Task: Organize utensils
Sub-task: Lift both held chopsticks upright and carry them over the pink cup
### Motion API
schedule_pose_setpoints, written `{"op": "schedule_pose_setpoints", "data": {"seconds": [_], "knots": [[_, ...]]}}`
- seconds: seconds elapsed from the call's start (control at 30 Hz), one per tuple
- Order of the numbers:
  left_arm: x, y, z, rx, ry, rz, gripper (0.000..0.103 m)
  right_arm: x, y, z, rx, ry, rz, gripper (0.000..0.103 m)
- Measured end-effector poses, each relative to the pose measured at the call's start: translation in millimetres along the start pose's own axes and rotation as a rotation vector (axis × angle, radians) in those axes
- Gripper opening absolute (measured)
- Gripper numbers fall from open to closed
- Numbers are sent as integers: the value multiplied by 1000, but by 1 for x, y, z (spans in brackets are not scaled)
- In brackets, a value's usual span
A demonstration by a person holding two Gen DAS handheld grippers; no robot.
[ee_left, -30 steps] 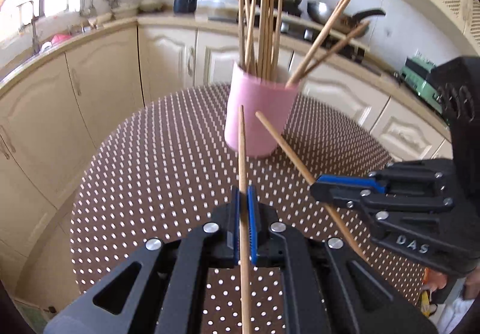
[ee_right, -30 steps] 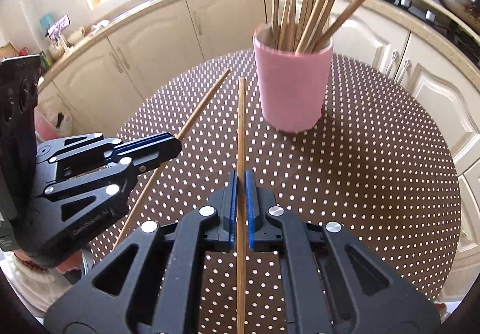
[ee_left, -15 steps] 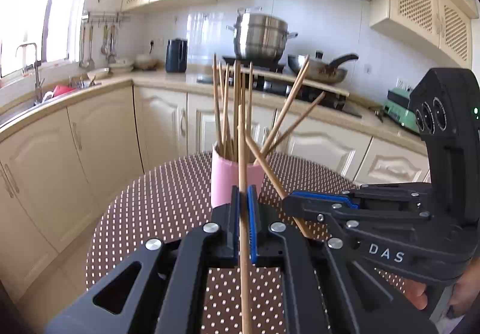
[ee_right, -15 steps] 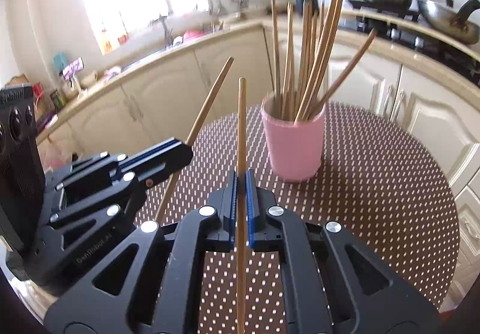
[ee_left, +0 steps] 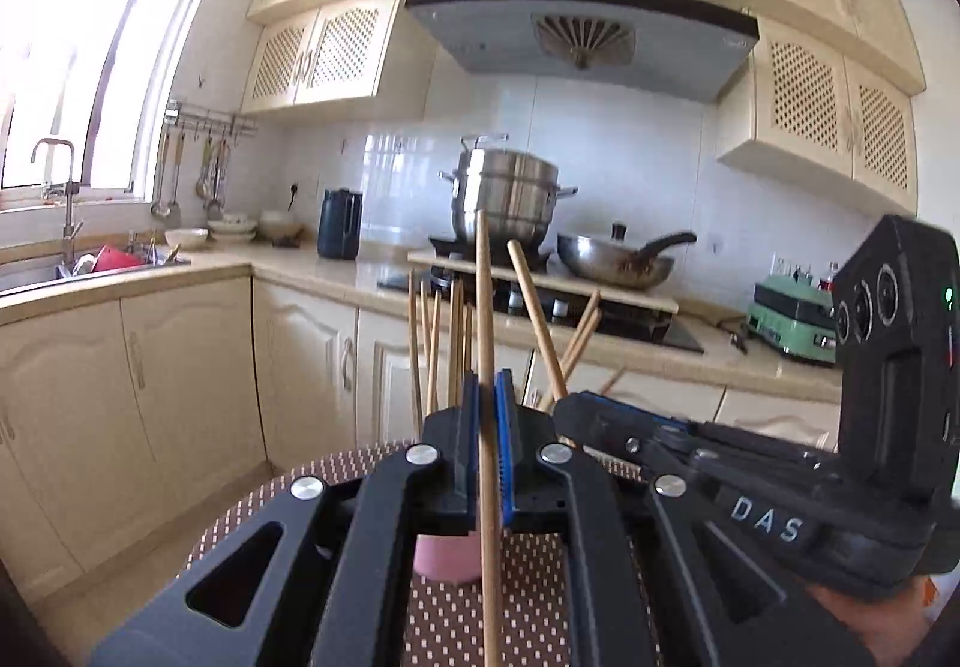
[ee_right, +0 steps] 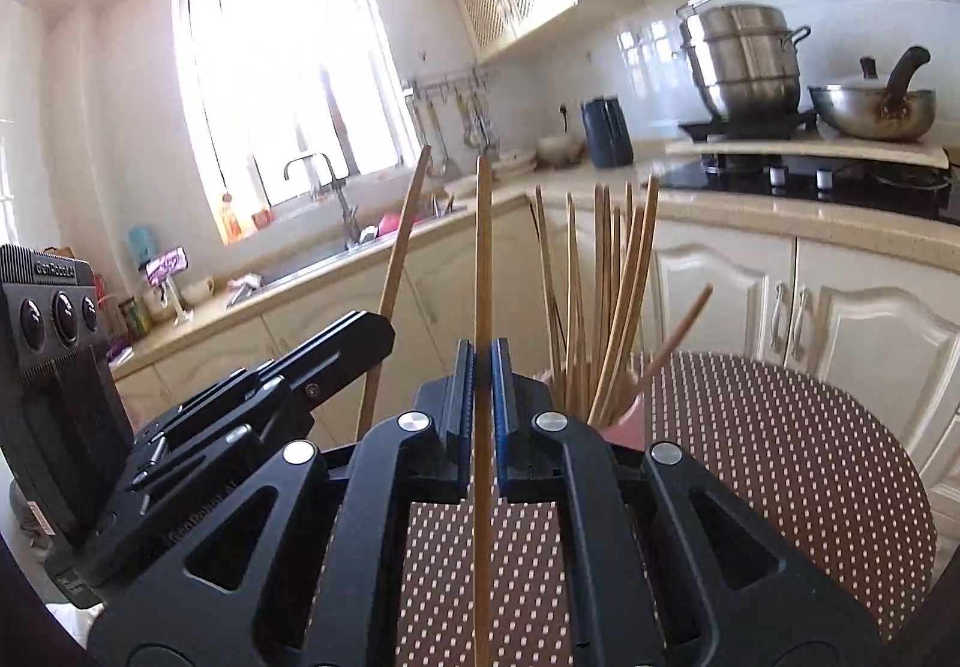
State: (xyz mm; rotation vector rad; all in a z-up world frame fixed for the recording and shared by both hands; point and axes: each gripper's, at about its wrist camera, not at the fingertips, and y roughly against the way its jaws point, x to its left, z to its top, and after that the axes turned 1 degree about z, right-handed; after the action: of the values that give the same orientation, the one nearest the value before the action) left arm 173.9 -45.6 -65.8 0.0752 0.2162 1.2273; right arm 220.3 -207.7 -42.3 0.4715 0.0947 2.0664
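My left gripper (ee_left: pixel 487 397) is shut on a wooden chopstick (ee_left: pixel 485 307) that points up and forward. My right gripper (ee_right: pixel 481 367) is shut on another wooden chopstick (ee_right: pixel 482 259), also tilted upward. The pink cup (ee_left: pixel 447 559) stands on the table behind the jaws, mostly hidden, with several chopsticks (ee_left: pixel 444 343) standing in it. In the right wrist view the cup (ee_right: pixel 624 427) shows just right of the jaws with its chopsticks (ee_right: pixel 606 295). The right gripper (ee_left: pixel 570 415) sits close on the left one's right; the left gripper (ee_right: pixel 372 331) shows at left.
The round table has a brown polka-dot cloth (ee_right: pixel 780 457). Cream cabinets (ee_left: pixel 180 367) and a counter ring the table. A steel pot (ee_left: pixel 510 193) and a wok (ee_left: pixel 618 265) stand on the stove behind. A sink (ee_right: pixel 336 247) lies under the window.
Both grippers have tilted upward and risen with their chopsticks, so the view swung from the tabletop to the kitchen wall. The cup has dropped behind the jaws.
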Motion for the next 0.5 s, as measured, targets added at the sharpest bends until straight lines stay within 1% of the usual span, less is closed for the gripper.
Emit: {"op": "schedule_pose_setpoints", "data": {"seconds": [0.07,0.13,0.23,0.4,0.5], "knots": [[2,-4,8,-48,7,-13,5,0,-1,5,-66,15,-22,6],[5,-9,17,-109,15,-25,5,-3,-4,10,-117,12,-18,6],[9,-19,25,-172,17,-43,5,-7,-13,16,-167,23,-28,6],[19,-41,31,-230,66,-85,5,-17,-30,24,-240,18,-28,6],[24,-59,29,-251,87,-75,5,-23,-40,24,-273,20,-33,6]]}}
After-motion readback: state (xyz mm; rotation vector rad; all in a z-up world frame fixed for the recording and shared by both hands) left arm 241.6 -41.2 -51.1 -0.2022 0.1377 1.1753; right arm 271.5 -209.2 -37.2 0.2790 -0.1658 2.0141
